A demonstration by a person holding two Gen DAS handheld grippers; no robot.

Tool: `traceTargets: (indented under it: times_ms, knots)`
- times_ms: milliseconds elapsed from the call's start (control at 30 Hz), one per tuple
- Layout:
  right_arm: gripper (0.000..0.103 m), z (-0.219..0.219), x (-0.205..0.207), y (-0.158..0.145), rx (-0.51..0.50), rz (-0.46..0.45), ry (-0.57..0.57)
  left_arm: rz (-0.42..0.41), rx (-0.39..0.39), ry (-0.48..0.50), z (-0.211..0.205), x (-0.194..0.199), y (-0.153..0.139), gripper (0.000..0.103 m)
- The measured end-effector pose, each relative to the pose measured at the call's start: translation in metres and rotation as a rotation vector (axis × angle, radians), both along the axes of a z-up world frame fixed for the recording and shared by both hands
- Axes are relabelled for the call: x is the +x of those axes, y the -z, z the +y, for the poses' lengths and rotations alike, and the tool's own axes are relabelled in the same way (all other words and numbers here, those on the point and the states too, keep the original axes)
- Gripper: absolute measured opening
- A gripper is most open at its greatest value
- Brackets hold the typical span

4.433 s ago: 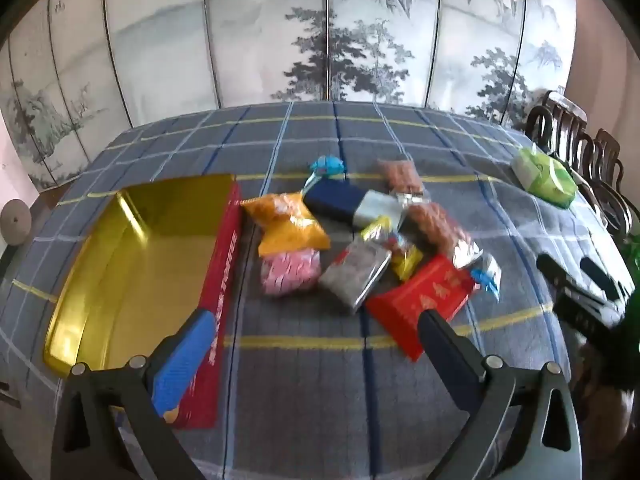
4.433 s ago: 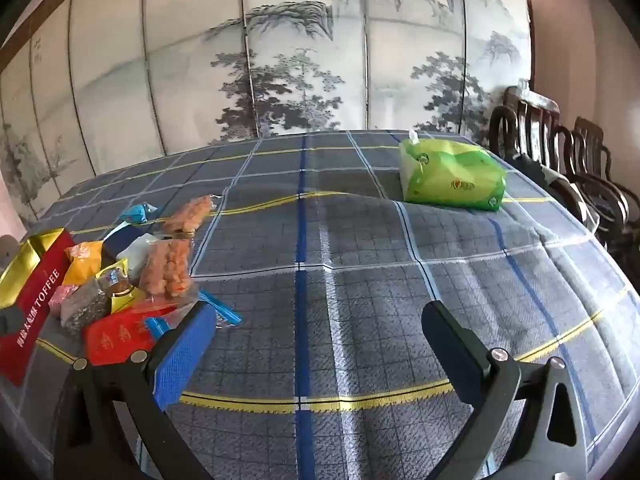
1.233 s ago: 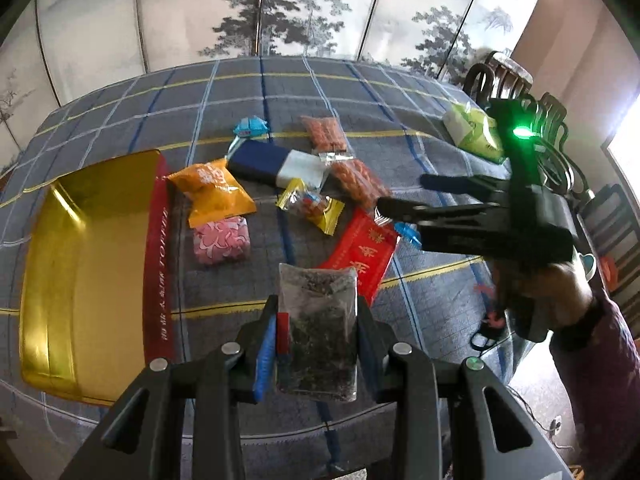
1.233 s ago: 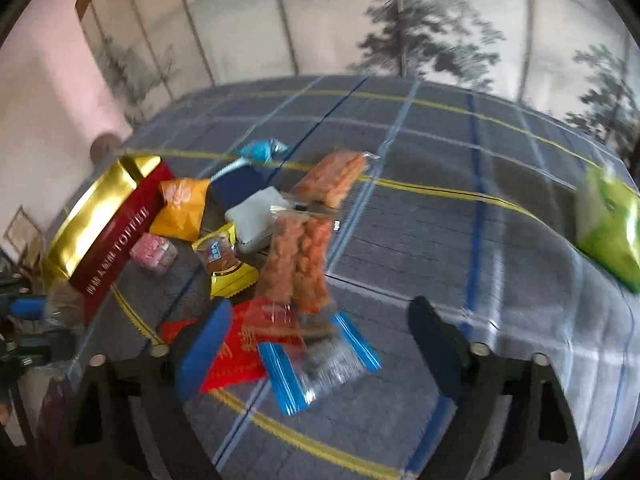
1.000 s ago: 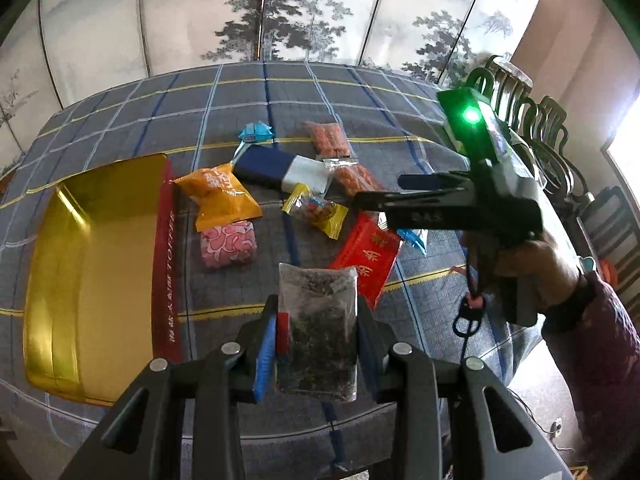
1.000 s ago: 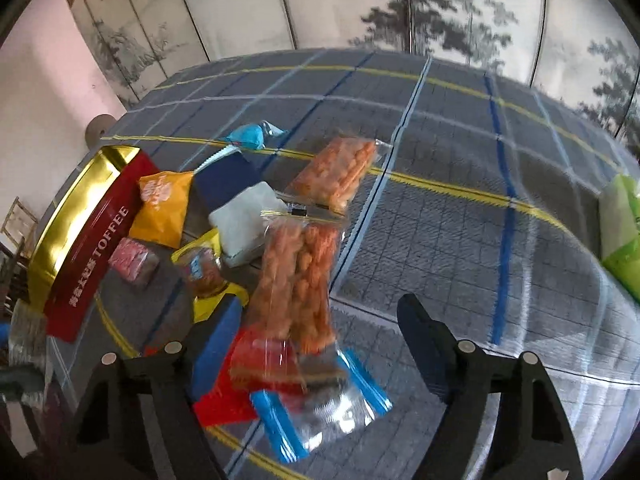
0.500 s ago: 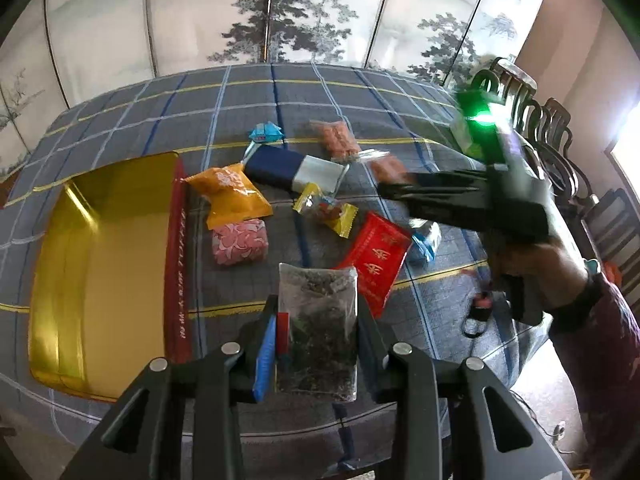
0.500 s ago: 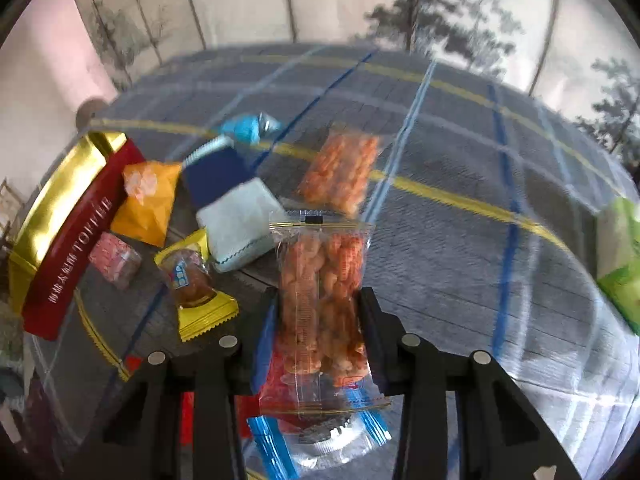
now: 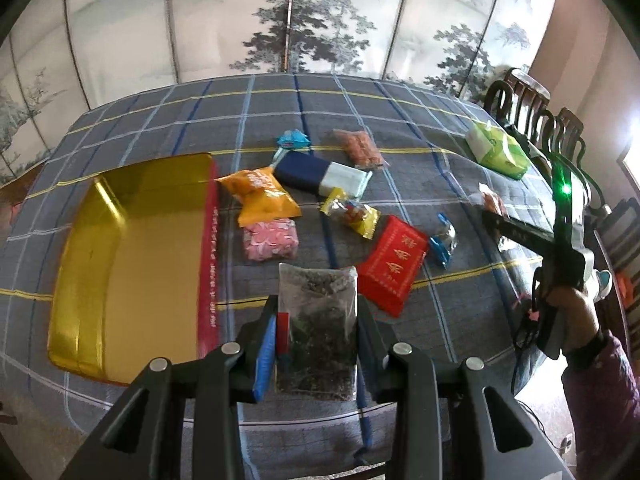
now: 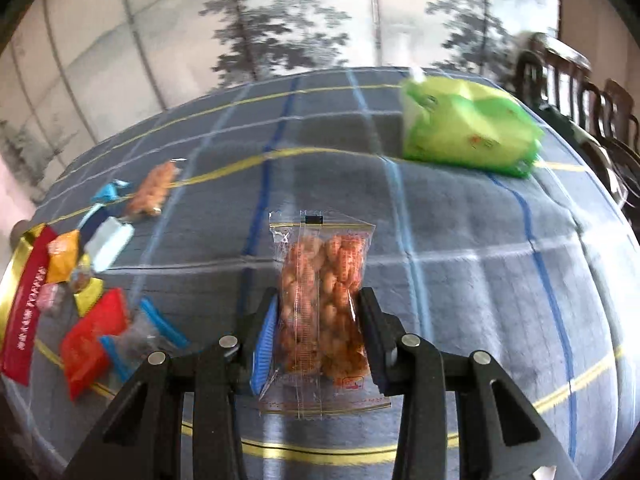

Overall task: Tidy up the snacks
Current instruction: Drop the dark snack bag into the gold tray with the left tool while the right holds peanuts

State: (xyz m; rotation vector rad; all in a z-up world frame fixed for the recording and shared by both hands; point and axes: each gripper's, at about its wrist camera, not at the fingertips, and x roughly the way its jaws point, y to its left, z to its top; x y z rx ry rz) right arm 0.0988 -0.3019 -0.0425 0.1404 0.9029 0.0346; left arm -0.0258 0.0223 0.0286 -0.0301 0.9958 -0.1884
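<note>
My left gripper (image 9: 316,312) is shut on a clear packet of dark snack (image 9: 318,324), held above the table's near edge. To its left lies the open gold tin (image 9: 132,256) with a red side. In the right wrist view my right gripper (image 10: 318,312) is shut on a clear packet of orange peanuts (image 10: 324,300), lifted over the checked tablecloth (image 10: 460,264). The right gripper (image 9: 494,216) also shows at the right of the left wrist view, held by a hand (image 9: 572,304). Loose snacks lie between: an orange bag (image 9: 260,196), a pink packet (image 9: 272,238), a red packet (image 9: 394,262).
A green tissue pack (image 10: 464,132) sits at the far right of the table. A navy and white pack (image 9: 320,176), a yellow wrapped snack (image 9: 352,214), a blue-ended packet (image 9: 442,240) and another orange packet (image 9: 360,148) lie mid-table. Dark wooden chairs (image 9: 536,112) stand at the right.
My right gripper closed on the orange peanut packet, lifted it off the pile and swung right. My left gripper kept its hold on the dark packet and barely moved.
</note>
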Motion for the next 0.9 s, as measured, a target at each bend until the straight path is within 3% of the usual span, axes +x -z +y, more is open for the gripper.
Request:
traceTargets:
  times_ms: [400,533,733,900]
  knots:
    - [0.036,0.01,0.0,0.006,-0.05,-0.022,0.036,-0.021,0.026,-0.152,0.085,0.013,-0.013,0.035]
    - [0.036,0.011,0.0,0.006,-0.057,-0.021,0.035,-0.017,0.075,-0.199,0.122,0.028,-0.01,0.035]
    - [0.037,0.013,0.0,0.007,-0.08,-0.018,0.035,-0.021,0.13,-0.192,0.153,0.065,0.002,0.035]
    - [0.037,0.014,0.0,0.007,-0.091,-0.017,0.034,0.017,0.091,-0.175,0.17,0.103,0.018,0.035]
